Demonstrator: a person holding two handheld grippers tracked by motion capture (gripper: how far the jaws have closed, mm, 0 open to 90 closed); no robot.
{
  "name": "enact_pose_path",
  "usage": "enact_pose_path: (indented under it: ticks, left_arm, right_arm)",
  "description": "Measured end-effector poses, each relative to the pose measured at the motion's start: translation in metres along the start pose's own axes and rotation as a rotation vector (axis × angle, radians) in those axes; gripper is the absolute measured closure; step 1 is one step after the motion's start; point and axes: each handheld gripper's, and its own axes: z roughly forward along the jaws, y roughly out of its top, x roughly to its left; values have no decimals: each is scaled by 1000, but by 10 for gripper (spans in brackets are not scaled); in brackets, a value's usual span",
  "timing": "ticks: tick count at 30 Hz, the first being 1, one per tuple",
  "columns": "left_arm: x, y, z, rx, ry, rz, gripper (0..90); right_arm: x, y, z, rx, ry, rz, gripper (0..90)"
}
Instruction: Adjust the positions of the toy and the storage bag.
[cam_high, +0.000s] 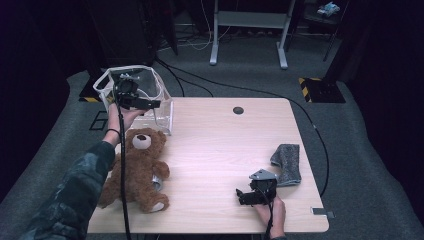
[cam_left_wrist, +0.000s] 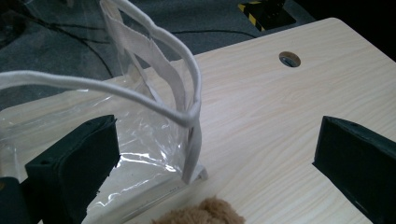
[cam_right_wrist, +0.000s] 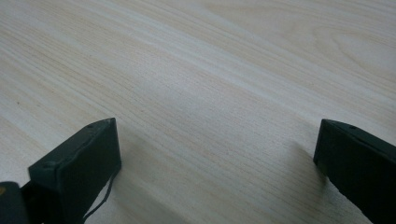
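Clear plastic with white fabric trim makes up the bag (cam_high: 134, 95) standing at the far left corner of the counter (cam_high: 220, 150), and I have my left hand-held gripper (cam_high: 142, 104) raised just over its open top, jaws spread wide and holding nothing. In the left gripper view the bag's white rim (cam_left_wrist: 140, 95) and its strap run between and ahead of those jaws, with the bag's corner resting on the wood. Just in front of the bag lies the brown teddy bear (cam_high: 137, 167) on its back, head toward the bag, its fur (cam_left_wrist: 201, 214) showing in that view. Further right, the middle of the wooden counter is bare. My right hand-held gripper (cam_high: 246, 196) sits low near the front edge, jaws released and wide apart over the wood. Just beside it to the right lies a grey cloth (cam_high: 287, 162).
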Motion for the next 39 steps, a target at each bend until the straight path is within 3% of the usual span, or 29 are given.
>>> enact_pose_path:
  ticks: [4, 9, 10, 11, 13, 14, 18, 25, 28, 29, 34, 35, 37, 39]
  left_arm:
    - [-2, 8, 10, 9, -7, 5, 0]
    - [-3, 13, 23, 18, 21, 12, 25]
    - [-2, 14, 24, 31, 33, 48, 25]
    - [-2, 15, 26, 40, 43, 69, 56]
    - [-3, 15, 30, 37, 83, 66, 158]
    - [-3, 15, 31, 34, 82, 68, 198]
    - [-5, 17, 34, 20, 137, 107, 297]
    - [-8, 18, 37, -15, 139, 121, 306]
    - [-9, 18, 44, 24, 149, 131, 314]
    - [-8, 16, 47, 33, 129, 120, 328]
    - [-9, 15, 53, 52, 135, 116, 500]
    - [-10, 15, 54, 62, 146, 132, 605]
    - [-10, 15, 54, 60, 142, 131, 651]
    - [-10, 15, 55, 65, 143, 140, 752]
  right_arm:
    - [0, 0, 0, -1, 0, -1, 0]
    - [0, 0, 0, 0, 0, -1, 0]
    - [0, 0, 0, 0, 0, -1, 0]
    - [0, 0, 0, 1, 1, -6, 0]
    - [0, 0, 0, 1, 0, -6, 0]
    - [0, 0, 0, 0, 0, -4, 0]
    - [-1, 0, 0, 1, 1, -7, 0]
    - [0, 0, 0, -1, 0, 1, 0]
    - [0, 0, 0, 0, 0, -6, 0]
    - [0, 0, 0, -3, 0, 5, 0]
    - [0, 0, 0, 0, 0, -4, 0]
    - [0, 0, 0, 0, 0, -4, 0]
    - [0, 0, 0, 1, 0, -4, 0]
    - [0, 0, 0, 1, 0, -5, 0]
